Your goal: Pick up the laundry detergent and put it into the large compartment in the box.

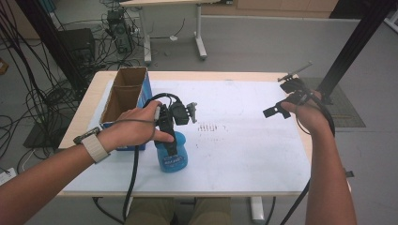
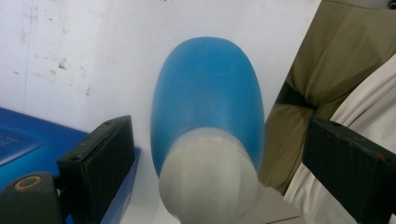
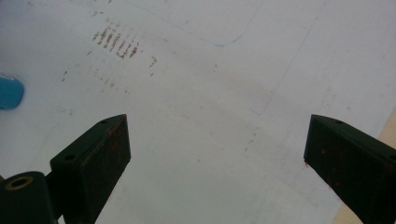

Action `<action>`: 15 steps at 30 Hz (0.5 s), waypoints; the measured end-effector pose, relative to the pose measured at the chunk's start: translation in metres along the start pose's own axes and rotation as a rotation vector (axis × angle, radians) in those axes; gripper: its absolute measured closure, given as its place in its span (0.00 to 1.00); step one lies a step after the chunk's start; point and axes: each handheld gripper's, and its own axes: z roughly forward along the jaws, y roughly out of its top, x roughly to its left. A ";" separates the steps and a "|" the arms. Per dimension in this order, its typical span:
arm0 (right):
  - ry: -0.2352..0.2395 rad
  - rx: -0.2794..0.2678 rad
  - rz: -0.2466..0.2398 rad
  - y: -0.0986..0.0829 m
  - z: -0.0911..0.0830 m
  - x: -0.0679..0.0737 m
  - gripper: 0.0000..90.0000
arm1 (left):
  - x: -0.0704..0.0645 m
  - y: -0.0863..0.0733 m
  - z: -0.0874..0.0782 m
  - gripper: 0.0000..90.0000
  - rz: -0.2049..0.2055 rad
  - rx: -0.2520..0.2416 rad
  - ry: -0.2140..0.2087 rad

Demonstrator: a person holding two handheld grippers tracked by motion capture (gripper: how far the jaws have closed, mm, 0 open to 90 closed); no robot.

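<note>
A: In the high view, where is the blue plastic bottle with the pale grey cap (image 1: pixel 172 157)?

B: It stands left of centre in the frame, on the white sheet (image 1: pixel 244 140) that covers the light wooden table (image 1: pixel 91 91). The left gripper (image 1: pixel 170 140) is directly over it and hides its top. Just beside it, to the left, is an open cardboard box with blue printed sides (image 1: pixel 123 96).

A: And what does the left gripper view add?

B: There the bottle (image 2: pixel 205 107) fills the middle of the frame, cap towards the camera, between the two black jaws. The jaws stand wide apart on both sides and touch nothing, so this gripper is open around the bottle, not closed on it. The blue box (image 2: pixel 28 140) is at the lower left, and the person's khaki trousers (image 2: pixel 336 60) are at the upper right.

A: The right gripper?

B: In the high view the right gripper (image 1: pixel 281 105) is at the right of the frame, well apart from the bottle, above the sheet. In its own view the jaws are spread wide over the bare sheet (image 3: pixel 210 93), and a small part of the bottle (image 3: pixel 9 91) shows at the left edge.

A: The surface and the room?

B: The sheet has small brownish marks (image 3: pixel 116 42) near the centre. Behind the table is a grey floor (image 1: pixel 263 42), many black cables (image 1: pixel 33 93) at the left, and another table's white legs (image 1: pixel 199 37).

A: Any writing?

B: The bottle has a label (image 1: pixel 172 162), but it is too blurred to read.
</note>
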 end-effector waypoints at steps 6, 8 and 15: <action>0.001 0.000 0.003 -0.001 0.001 -0.001 0.08 | 0.001 0.000 0.003 0.11 -0.001 0.000 -0.004; 0.002 -0.001 0.004 -0.002 0.001 -0.001 0.08 | 0.002 0.000 0.005 0.11 -0.003 -0.001 -0.008; 0.004 0.001 0.010 -0.004 0.003 -0.002 0.08 | 0.004 0.001 0.014 0.11 0.002 0.006 -0.019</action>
